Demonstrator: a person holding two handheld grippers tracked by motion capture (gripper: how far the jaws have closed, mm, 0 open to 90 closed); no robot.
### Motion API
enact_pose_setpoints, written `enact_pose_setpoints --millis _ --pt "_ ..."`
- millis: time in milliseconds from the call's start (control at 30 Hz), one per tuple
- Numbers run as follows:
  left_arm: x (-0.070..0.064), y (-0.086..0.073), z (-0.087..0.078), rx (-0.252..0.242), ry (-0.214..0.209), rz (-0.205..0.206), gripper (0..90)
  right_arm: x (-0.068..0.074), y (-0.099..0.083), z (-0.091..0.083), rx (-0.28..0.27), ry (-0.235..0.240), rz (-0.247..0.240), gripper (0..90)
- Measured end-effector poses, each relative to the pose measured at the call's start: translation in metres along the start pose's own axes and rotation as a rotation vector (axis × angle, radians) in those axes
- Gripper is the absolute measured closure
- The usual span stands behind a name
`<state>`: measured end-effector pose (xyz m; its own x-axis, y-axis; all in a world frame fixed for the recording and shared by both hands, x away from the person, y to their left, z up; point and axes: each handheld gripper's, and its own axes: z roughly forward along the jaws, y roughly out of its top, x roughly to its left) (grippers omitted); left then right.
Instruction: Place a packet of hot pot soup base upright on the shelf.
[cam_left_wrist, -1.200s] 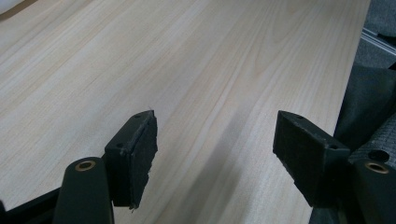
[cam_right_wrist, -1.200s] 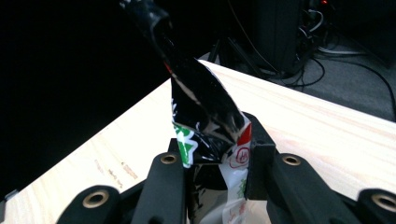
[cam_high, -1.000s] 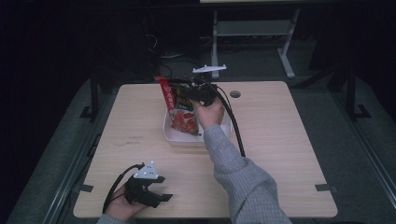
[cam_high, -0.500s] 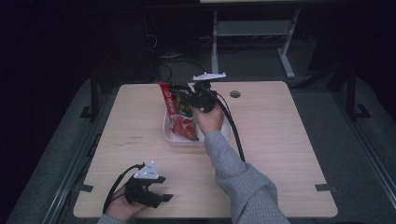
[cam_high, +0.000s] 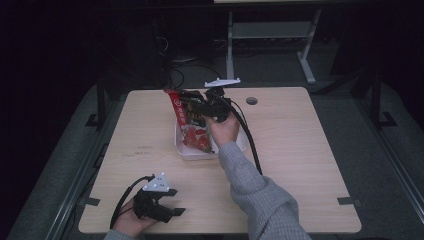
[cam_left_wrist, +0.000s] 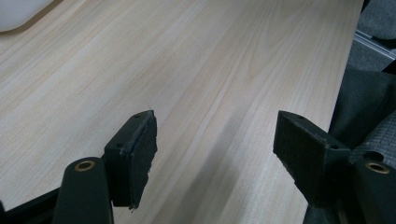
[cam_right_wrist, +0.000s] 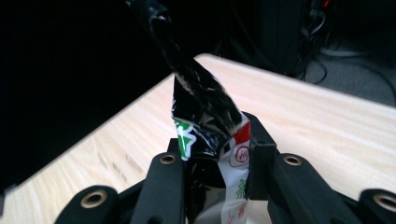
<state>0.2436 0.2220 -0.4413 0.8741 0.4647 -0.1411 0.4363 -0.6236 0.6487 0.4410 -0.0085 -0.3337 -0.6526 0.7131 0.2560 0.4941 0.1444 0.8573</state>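
— Near us, why does the left tool (cam_high: 159, 204) only rest at the front edge of the desk (cam_high: 300, 150)?

— I think it waits. Its jaws stand wide apart with nothing between them, only bare wood under them. It is well apart from the other things, so it does not disturb the other hand.

— And further away, the right tool (cam_high: 200, 106)?

— Its jaws are closed on a dark snack packet (cam_right_wrist: 210, 126), pinching the crumpled foil near one end. The packet stands up between the jaws, lifted above the white tray (cam_high: 181, 150) in the middle of the desk.

— Why hold it by the end?

— Probably because the thin foil is easier to pinch there than the full body. A red packet (cam_high: 178, 111) leans up beside it, and another red one (cam_high: 196, 140) lies in the tray.

— Does the packet go in or out?

— I cannot tell.
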Motion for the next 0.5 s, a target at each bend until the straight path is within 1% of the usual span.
enact_pose_setpoints --millis 33,67,100,167,200,233,267,300,333,367,400,433,500 --pt "0.000 0.000 0.000 -0.001 -0.001 -0.001 30.0 0.001 0.000 -0.002 -0.022 -0.003 0.005 72.8" --pt "0.000 0.000 0.000 -0.001 -0.001 -0.001 30.1 0.001 0.000 -0.002 -0.022 -0.003 0.005 72.8" --pt "-0.001 0.000 0.000 0.000 -0.001 0.000 30.1 0.004 0.000 -0.006 -0.057 -0.013 0.005 72.8" --pt "-0.001 0.001 0.001 0.002 -0.002 0.002 30.0 0.005 -0.001 -0.007 -0.100 -0.029 0.016 72.8" --pt "-0.001 0.001 0.001 0.002 -0.002 0.002 30.0 0.005 -0.001 -0.007 -0.100 -0.029 0.016 72.8" --pt "-0.001 0.001 0.001 0.002 -0.004 0.005 30.0 0.003 -0.006 -0.006 -0.132 -0.039 0.034 72.5" --pt "-0.001 0.001 0.001 0.002 -0.004 0.005 30.0 0.003 -0.006 -0.006 -0.132 -0.039 0.034 72.5" --pt "-0.001 0.001 0.001 0.003 -0.004 0.002 30.0 0.001 -0.013 -0.002 -0.135 -0.044 0.043 72.1" --pt "-0.001 0.000 0.001 0.003 -0.004 0.003 30.0 0.001 -0.017 0.000 -0.133 -0.047 0.041 71.8" --pt "-0.001 0.000 0.001 0.002 -0.003 0.001 30.0 0.000 -0.021 0.002 -0.132 -0.041 0.039 71.0" --pt "-0.001 0.000 0.001 0.002 -0.003 0.001 30.0 0.000 -0.021 0.002 -0.132 -0.041 0.039 71.0" --pt "0.000 0.000 0.001 0.004 -0.001 0.001 30.0 -0.004 -0.027 0.002 -0.128 -0.022 0.058 69.6" --pt "-0.001 0.000 0.002 0.010 -0.002 0.003 30.0 -0.007 -0.027 0.000 -0.121 -0.006 0.072 68.3"
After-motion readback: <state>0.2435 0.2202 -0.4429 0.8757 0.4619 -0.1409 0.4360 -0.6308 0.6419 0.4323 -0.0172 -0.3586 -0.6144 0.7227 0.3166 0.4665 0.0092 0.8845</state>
